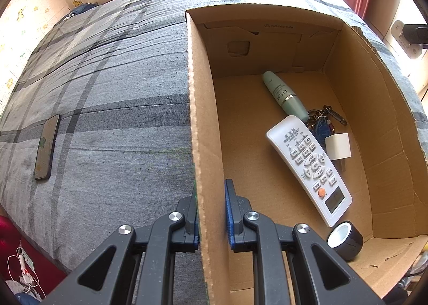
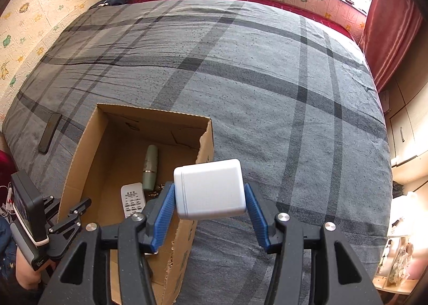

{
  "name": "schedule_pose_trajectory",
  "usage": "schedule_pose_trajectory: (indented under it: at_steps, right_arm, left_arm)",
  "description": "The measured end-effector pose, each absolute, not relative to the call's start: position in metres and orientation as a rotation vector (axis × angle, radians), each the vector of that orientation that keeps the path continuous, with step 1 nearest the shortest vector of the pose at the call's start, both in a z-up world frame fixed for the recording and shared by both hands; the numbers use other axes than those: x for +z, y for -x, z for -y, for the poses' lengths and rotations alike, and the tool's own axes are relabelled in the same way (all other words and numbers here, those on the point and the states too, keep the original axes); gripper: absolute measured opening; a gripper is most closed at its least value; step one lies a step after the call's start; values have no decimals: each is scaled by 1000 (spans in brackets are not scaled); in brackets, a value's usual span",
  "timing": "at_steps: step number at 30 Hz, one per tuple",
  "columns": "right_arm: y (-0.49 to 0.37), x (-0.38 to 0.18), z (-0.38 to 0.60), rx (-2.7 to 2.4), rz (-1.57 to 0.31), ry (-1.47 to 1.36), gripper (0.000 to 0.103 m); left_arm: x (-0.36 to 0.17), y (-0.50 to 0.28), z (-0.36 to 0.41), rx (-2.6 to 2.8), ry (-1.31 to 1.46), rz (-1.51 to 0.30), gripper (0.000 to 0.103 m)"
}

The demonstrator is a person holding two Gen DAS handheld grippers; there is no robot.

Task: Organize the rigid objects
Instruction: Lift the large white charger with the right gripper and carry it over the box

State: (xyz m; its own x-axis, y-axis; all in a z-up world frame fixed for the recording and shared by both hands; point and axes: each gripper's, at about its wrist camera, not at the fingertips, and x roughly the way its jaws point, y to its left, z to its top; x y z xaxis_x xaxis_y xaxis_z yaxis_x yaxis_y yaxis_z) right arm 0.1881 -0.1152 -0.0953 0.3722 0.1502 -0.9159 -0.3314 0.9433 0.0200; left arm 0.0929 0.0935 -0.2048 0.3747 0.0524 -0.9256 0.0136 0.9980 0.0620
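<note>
Right tongs clamped on white box, left tongs pinching cardboard box wall, remote just beyond them inside.

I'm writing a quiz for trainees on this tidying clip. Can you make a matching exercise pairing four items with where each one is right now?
Items:
1. white rectangular plastic box
2. dark flat smartphone
3. white remote control with orange button
4. left wall of the brown cardboard carton

Places:
A. lying on the grey plaid bedspread, outside the carton
B. between the left claw fingers
C. held in the right claw
D. on the carton floor beside the pale green bottle

Pairs: 1-C, 2-A, 3-D, 4-B
</note>
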Motion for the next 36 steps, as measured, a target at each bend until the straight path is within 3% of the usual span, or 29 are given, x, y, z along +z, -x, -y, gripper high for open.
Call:
schedule_pose_trajectory:
  at_steps: [16,36]
  right_arm:
    - [-193,-106,45,408,-1157,201,56]
    - [-208,-180,-2,367,-1245,234,56]
  left_arm:
    - [-205,-94,-94,21,-57,-1187,16]
    - [-205,-93,-94,18,-55,-1187,16]
